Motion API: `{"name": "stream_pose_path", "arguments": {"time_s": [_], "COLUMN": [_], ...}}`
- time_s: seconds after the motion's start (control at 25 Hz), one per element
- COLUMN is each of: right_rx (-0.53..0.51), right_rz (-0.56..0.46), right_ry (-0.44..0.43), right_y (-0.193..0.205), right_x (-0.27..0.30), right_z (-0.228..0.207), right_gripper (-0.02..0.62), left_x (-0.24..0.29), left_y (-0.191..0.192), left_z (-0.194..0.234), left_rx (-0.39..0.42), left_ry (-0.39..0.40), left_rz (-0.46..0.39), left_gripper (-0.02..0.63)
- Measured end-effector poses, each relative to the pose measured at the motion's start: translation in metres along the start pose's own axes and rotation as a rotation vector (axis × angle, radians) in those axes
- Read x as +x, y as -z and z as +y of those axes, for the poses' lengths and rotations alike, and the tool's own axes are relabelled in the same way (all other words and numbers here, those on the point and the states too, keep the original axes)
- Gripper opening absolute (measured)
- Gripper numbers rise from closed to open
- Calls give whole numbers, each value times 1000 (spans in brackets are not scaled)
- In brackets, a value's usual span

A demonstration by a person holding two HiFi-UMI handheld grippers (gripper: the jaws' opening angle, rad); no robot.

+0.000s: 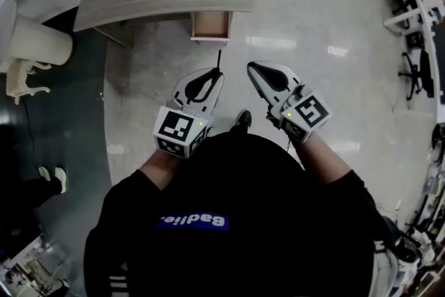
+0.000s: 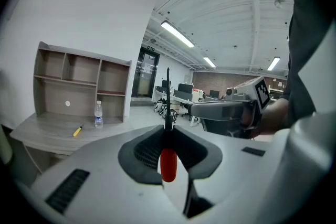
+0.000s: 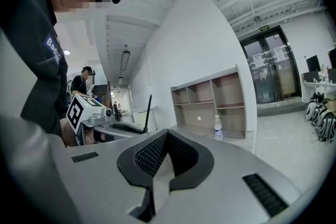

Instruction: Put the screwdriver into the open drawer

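Head view: the left claw (image 1: pixel 216 74) holds the screwdriver (image 1: pixel 219 59), whose shaft points ahead toward the open drawer (image 1: pixel 211 24) under the table (image 1: pixel 139 0), well apart from it. If it comes in too low, the long shaft could hit the drawer front.

Left gripper view: the jaws pinch the red handle, with the shaft sticking out past them. A round handle may swivel or slip in that hold.

Right gripper view: the right claw (image 3: pixel 167 132) is closed with nothing in it, so it probably couldn't catch a drop.
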State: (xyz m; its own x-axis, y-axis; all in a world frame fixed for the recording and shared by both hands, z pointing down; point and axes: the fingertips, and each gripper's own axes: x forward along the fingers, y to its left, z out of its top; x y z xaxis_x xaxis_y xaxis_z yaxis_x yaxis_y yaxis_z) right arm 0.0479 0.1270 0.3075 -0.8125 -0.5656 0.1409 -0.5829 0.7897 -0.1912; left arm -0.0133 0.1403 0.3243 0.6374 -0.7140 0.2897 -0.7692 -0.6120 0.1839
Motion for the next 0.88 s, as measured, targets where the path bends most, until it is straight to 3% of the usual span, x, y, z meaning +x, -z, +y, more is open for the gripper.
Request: {"name": "stream_pose_path", "arguments": {"time_s": [0.48, 0.88], "right_rx": [36, 62], "right_rz": [-37, -39], "right_ry": [-45, -82], "right_y": [-3, 4], "right_x": [-12, -19], "right_z": [-25, -67], "right_gripper": [28, 28], "left_x": [22, 52], "left_y": [9, 6], "left_z": [-7, -4], "left_rx": [-7, -17], "left_ry": [-46, -141], "left_rz": [12, 0], "left_gripper": [57, 57]}}
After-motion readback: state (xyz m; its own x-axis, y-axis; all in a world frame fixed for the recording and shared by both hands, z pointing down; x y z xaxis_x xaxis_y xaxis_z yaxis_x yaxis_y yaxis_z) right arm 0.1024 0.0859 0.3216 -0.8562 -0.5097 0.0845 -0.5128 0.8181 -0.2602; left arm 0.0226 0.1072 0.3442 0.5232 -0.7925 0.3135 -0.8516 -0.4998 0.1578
